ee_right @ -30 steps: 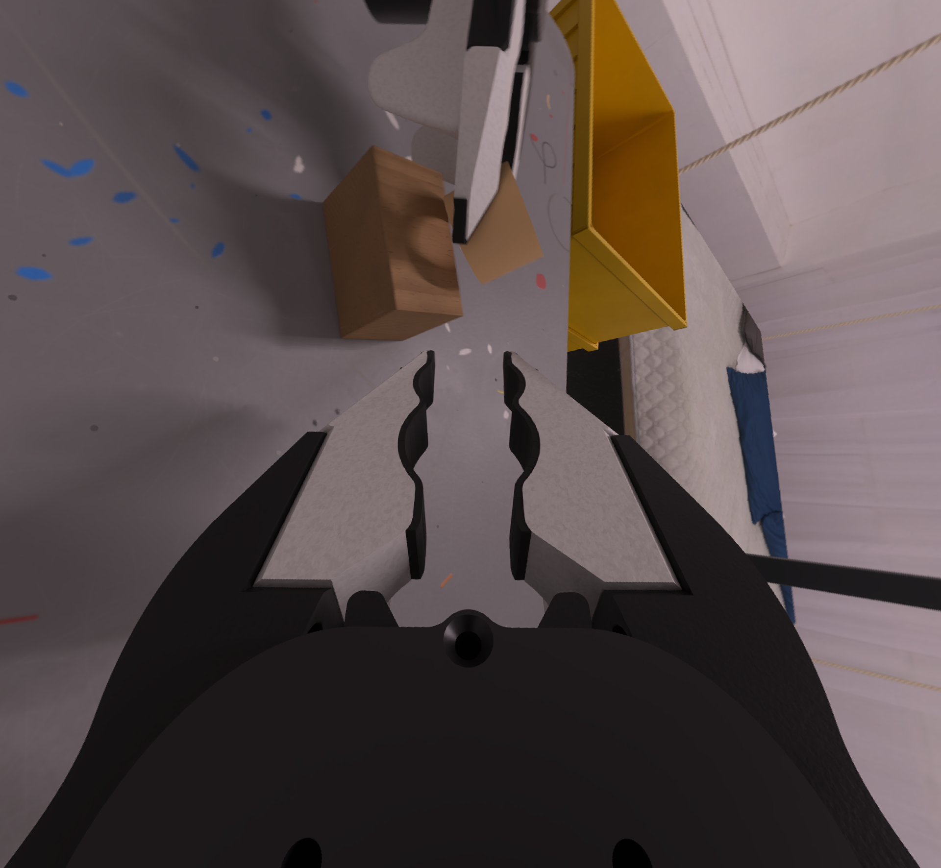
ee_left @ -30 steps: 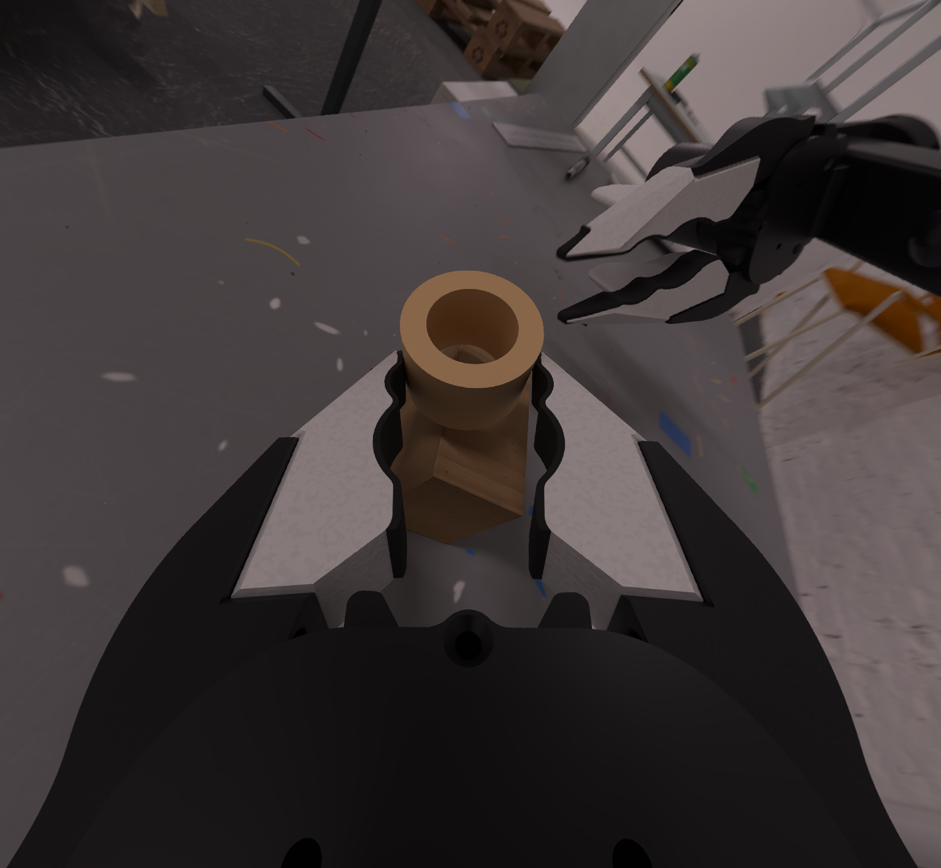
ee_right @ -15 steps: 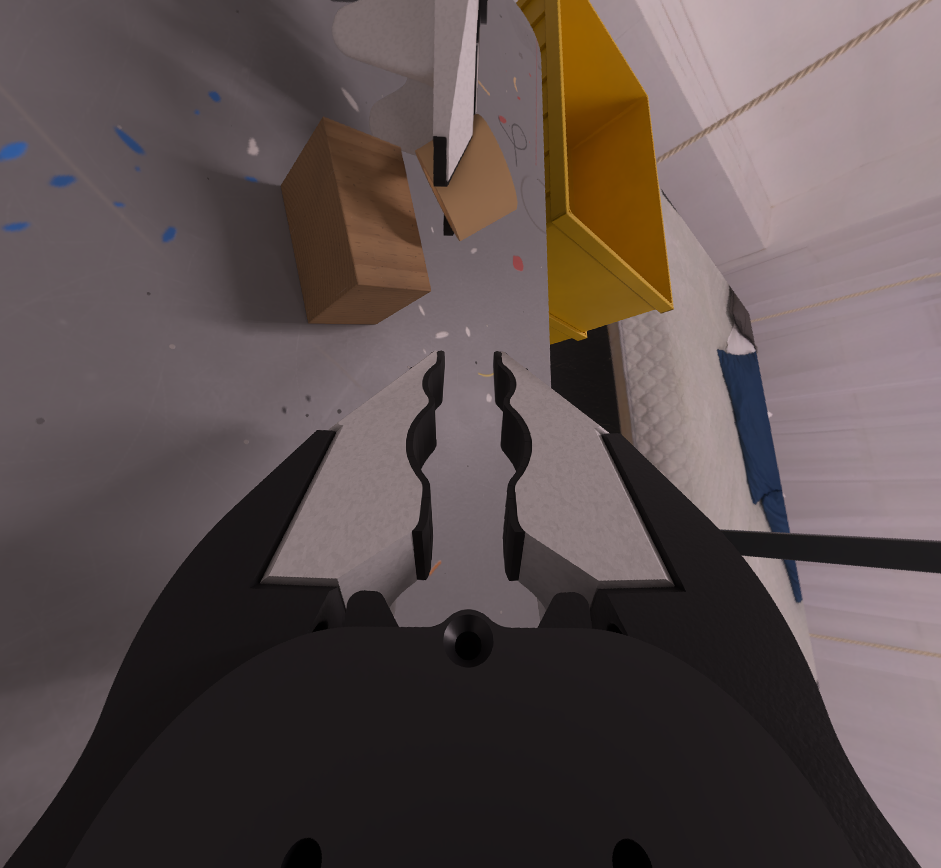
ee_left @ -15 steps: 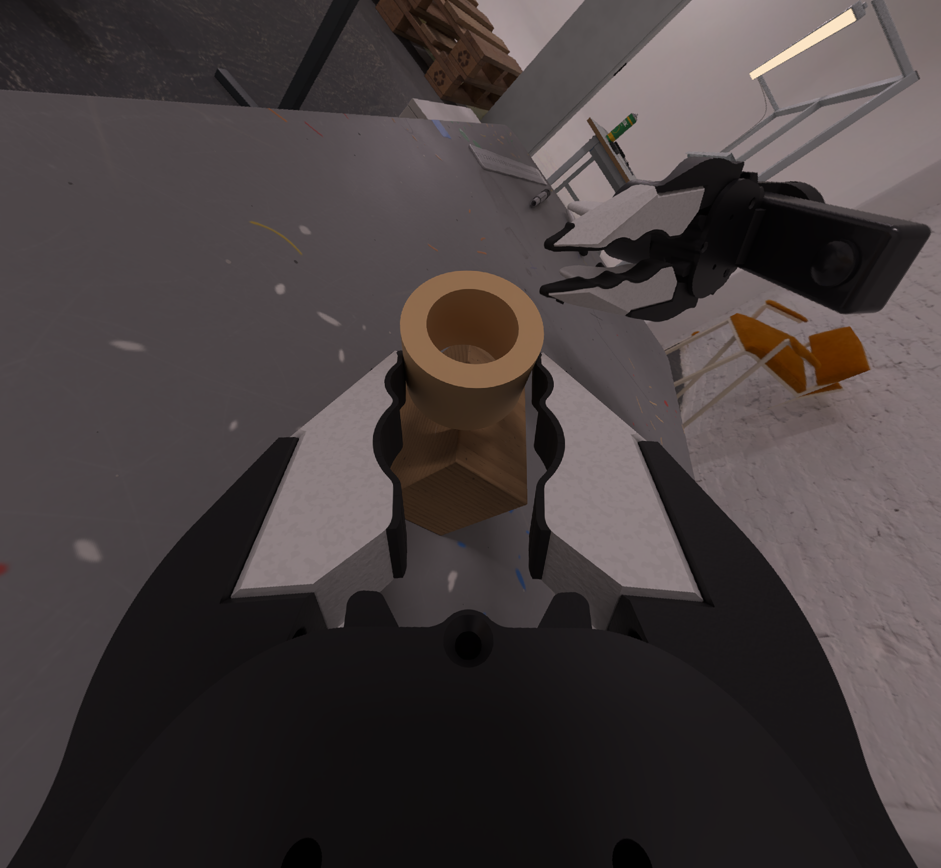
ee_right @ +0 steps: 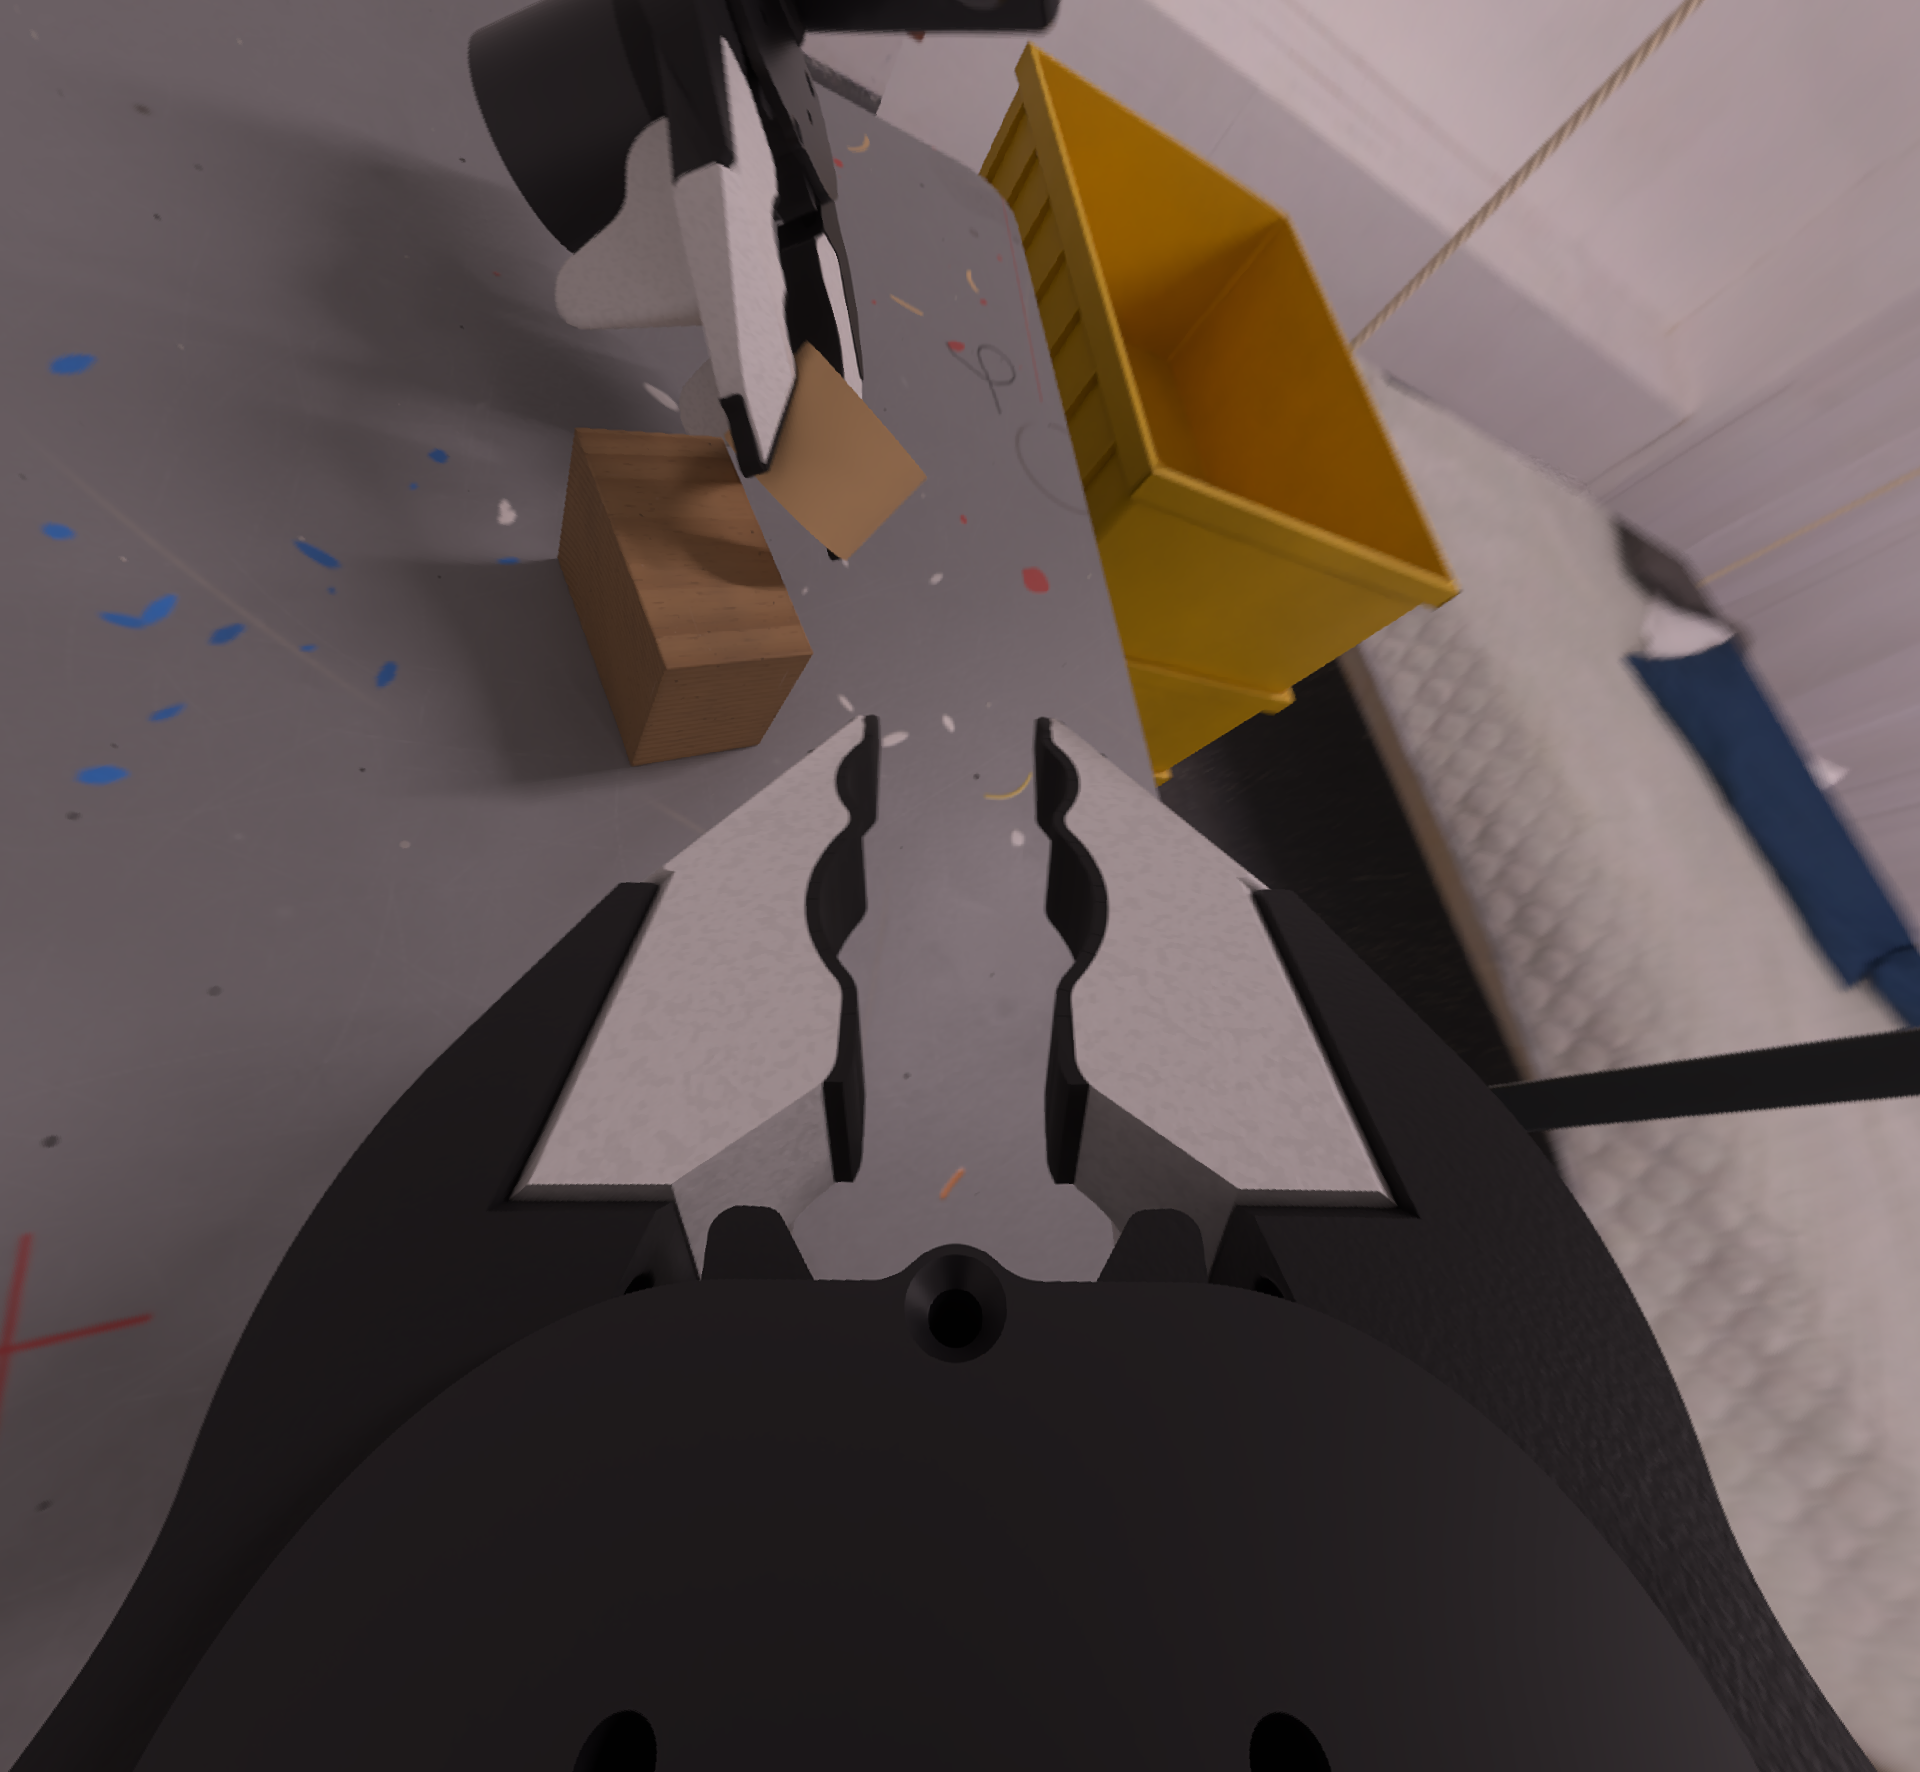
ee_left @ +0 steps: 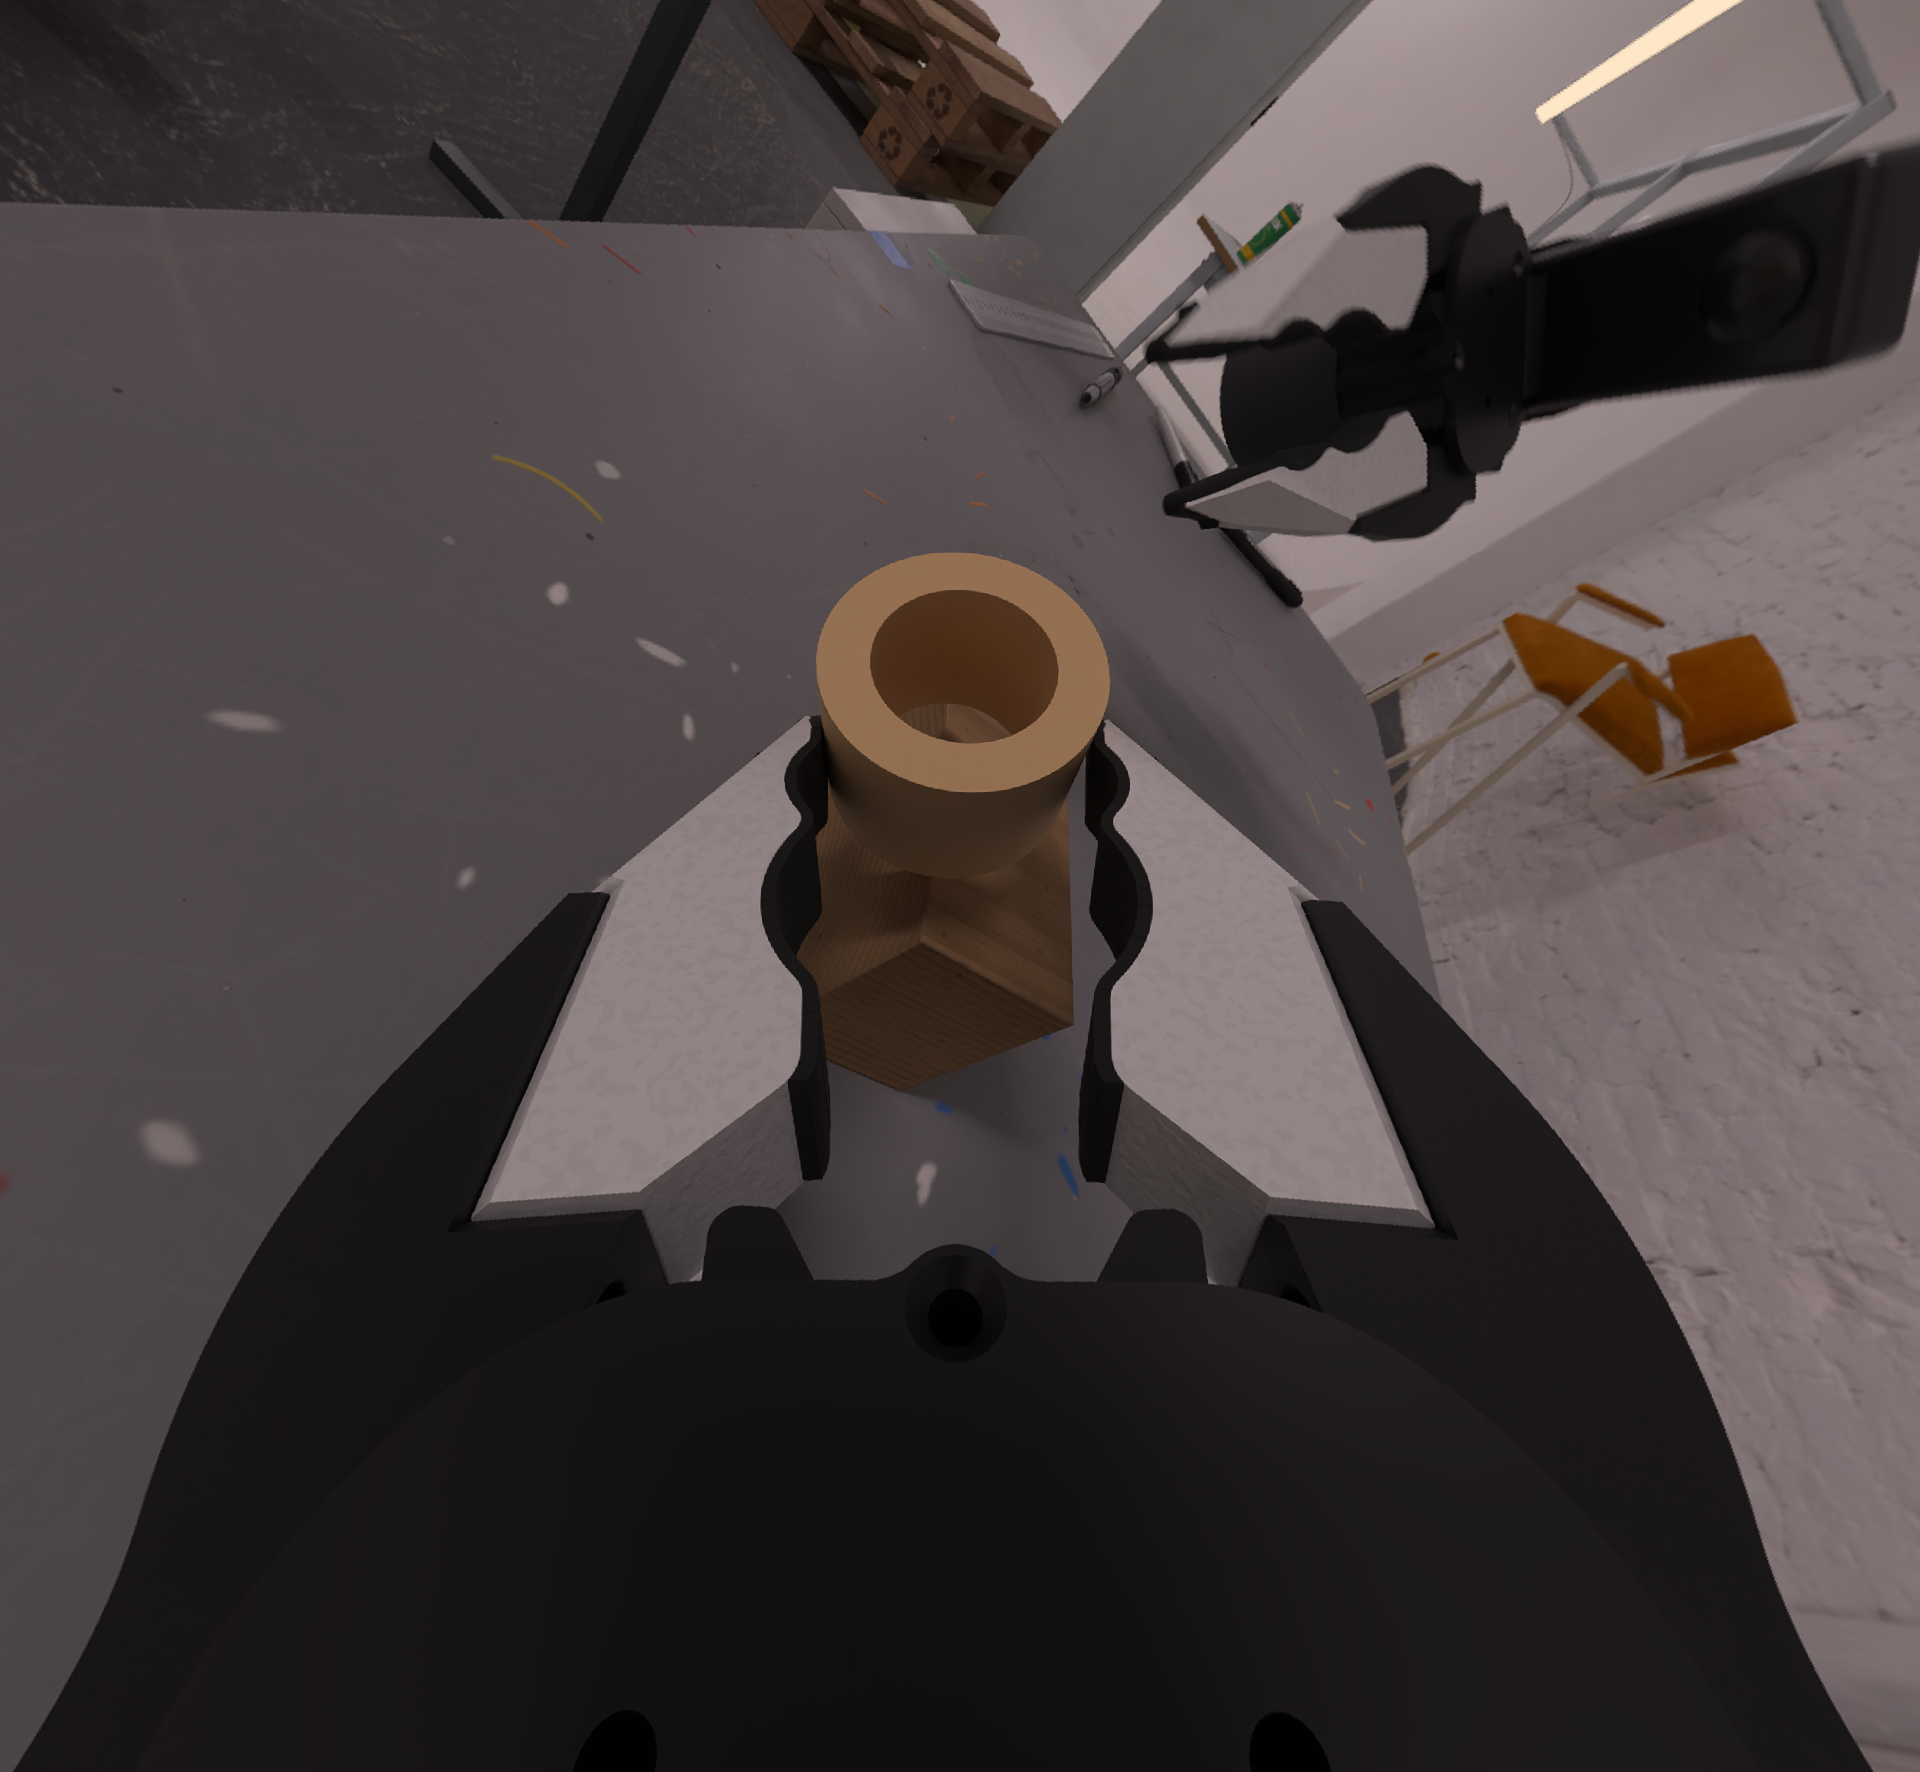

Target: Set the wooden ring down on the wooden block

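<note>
My left gripper [ee_left: 956, 735] is shut on the wooden ring [ee_left: 940, 813], a tan tube held at the fingertips with its hole facing the camera. The wooden block [ee_left: 935, 995] lies on the grey table [ee_left: 416, 475] just below it, between my fingers; part of a round peg shows through the hole. In the right wrist view the ring [ee_right: 847, 475] hangs tilted in the left gripper [ee_right: 795, 496], above the block's [ee_right: 686, 642] right side and apart from it. My right gripper [ee_right: 956, 730] is open and empty, back from the block; it also shows in the left wrist view [ee_left: 1164, 429].
A yellow bin [ee_right: 1226, 434] stands at the table's edge right of the block. A pen [ee_left: 1101, 387] and a flat ruler-like strip [ee_left: 1029, 325] lie near the far edge. An orange chair [ee_left: 1662, 694] lies on the floor beyond the table.
My right gripper has drawn back and up from the block and its jaws have widened. The left gripper still holds the ring, which now sits closer over the block.
</note>
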